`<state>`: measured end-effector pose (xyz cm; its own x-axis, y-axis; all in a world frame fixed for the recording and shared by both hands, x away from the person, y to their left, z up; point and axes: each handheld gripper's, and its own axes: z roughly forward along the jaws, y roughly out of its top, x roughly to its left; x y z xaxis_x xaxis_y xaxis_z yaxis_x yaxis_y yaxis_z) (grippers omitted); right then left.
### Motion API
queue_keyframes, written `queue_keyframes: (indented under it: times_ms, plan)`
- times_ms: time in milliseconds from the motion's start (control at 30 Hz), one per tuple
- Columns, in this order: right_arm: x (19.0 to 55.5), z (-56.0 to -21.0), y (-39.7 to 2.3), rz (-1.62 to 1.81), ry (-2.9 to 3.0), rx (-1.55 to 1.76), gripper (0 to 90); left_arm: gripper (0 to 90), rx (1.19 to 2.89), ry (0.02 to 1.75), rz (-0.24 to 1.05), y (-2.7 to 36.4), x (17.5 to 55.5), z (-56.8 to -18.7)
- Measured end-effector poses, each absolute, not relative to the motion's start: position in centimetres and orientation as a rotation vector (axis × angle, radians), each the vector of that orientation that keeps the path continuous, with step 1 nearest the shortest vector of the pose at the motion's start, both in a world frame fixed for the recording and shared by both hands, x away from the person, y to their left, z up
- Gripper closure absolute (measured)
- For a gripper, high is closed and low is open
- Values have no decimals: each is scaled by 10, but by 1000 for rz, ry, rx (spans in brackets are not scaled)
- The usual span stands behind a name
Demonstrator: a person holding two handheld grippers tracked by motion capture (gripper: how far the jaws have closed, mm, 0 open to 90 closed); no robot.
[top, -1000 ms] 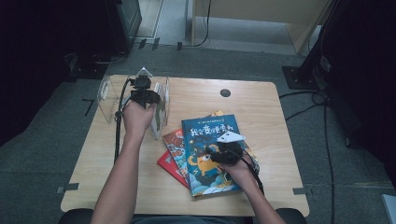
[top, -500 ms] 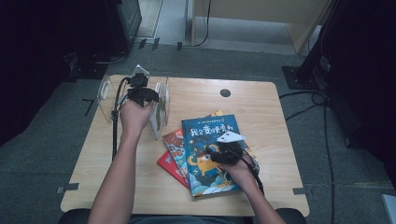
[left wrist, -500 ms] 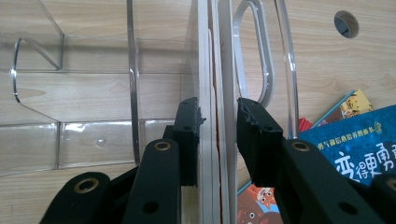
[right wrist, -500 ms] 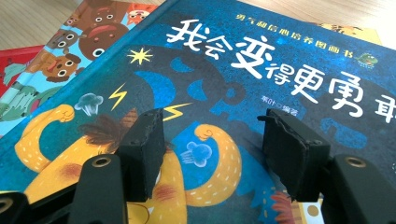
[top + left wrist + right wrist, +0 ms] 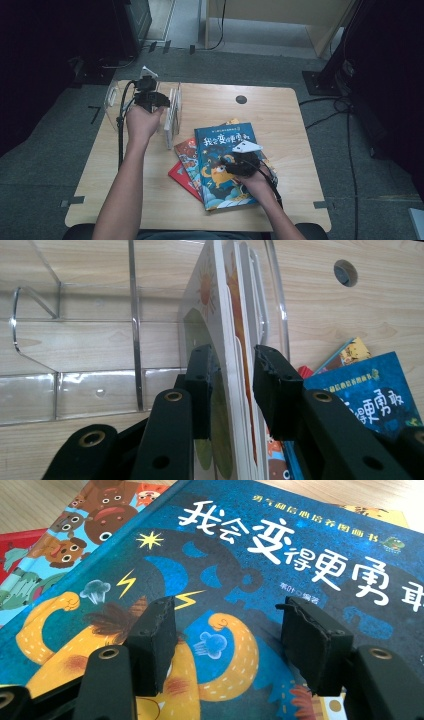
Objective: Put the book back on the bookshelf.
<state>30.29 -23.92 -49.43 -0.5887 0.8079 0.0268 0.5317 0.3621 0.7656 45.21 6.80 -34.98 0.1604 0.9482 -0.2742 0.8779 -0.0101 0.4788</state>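
While flat on table | blue book (image 5: 280, 575) title reads 我会变得更勇敢

The blue book (image 5: 280, 580) cover reads "我会变得更勇敢" in white, under smaller "勇气塑造与自信培养图画书".
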Motion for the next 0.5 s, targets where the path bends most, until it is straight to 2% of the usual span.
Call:
queue_keyframes:
  times_ms: [500]
  plan:
    - [303,-494,-239,1079,2274,1175,388,689,1889,1681,86,80,436,-350]
